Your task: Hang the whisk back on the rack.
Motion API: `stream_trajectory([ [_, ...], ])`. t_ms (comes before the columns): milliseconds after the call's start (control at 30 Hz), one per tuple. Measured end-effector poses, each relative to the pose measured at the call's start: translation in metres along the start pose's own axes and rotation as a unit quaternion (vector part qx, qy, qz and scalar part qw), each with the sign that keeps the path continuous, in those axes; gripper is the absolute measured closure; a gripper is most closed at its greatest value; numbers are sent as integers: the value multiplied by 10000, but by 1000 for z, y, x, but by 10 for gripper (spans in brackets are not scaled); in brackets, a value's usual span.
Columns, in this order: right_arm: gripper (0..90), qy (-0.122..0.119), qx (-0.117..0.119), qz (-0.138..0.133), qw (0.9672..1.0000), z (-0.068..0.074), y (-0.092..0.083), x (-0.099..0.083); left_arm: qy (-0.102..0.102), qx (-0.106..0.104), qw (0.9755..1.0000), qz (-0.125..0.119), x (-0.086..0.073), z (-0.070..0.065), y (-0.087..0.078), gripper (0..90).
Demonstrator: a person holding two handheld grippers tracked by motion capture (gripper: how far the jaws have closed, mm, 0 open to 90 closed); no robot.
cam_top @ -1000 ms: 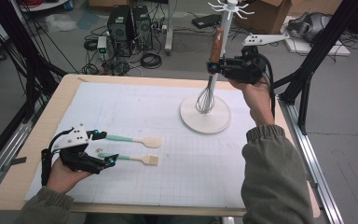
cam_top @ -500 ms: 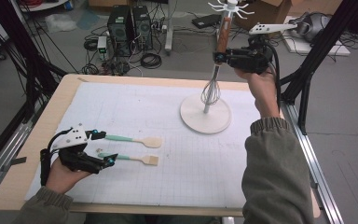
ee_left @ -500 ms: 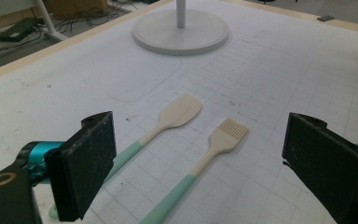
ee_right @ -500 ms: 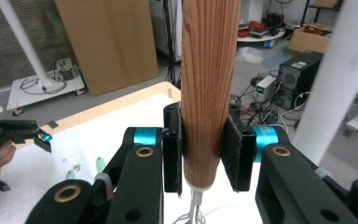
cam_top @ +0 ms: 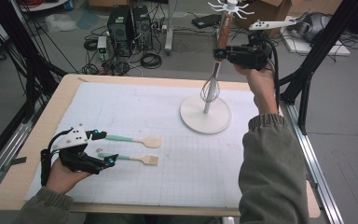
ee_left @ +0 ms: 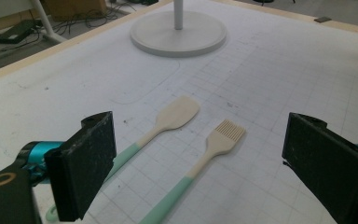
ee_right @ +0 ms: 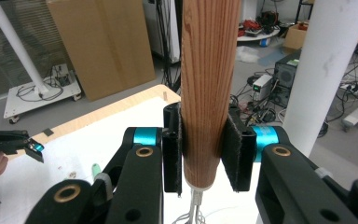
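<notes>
A whisk (cam_top: 210, 88) with a brown wooden handle (ee_right: 209, 70) hangs upright beside the white pole (ee_right: 321, 70) of a hook stand, its wires above the stand's round base (cam_top: 191, 119). My right gripper (cam_top: 223, 53) is shut on the handle, whose lower end is clamped between both pads (ee_right: 237, 149). At the near left, my left gripper (cam_top: 106, 147) rests open on the mat. A cream spatula (ee_left: 172, 116) and a cream brush (ee_left: 214, 140), both with mint handles, lie side by side between and beyond its jaws, untouched.
A white gridded mat (cam_top: 168, 186) covers the wooden table (cam_top: 9, 196). The stand's hook crown (cam_top: 228, 5) is above the whisk handle. Computers and cables lie on the floor past the far edge. A sleeved forearm (cam_top: 270, 163) crosses the right side.
The right gripper has carried the whisk a little upward and to the right beside the stand's pole. The left gripper and the two utensils have stayed put.
</notes>
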State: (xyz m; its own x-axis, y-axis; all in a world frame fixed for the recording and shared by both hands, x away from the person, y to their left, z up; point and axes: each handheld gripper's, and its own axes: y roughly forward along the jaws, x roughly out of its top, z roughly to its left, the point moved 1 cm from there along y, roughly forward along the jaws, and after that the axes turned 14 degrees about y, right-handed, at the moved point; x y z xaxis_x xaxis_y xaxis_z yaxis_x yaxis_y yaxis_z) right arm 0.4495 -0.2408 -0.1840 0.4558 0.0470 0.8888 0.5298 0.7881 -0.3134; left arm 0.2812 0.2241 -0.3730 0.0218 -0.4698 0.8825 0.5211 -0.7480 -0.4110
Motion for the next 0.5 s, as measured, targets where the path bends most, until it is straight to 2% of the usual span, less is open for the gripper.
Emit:
stream_trajectory([
  [300,714,69,-153,33,9999,-4,4,-1,-20,20,10000,-16,-1,0,0,102],
  [500,690,130,-291,-83,9995,-5,4,-1,-33,20,10000,-15,-1,0,-1,102],
])
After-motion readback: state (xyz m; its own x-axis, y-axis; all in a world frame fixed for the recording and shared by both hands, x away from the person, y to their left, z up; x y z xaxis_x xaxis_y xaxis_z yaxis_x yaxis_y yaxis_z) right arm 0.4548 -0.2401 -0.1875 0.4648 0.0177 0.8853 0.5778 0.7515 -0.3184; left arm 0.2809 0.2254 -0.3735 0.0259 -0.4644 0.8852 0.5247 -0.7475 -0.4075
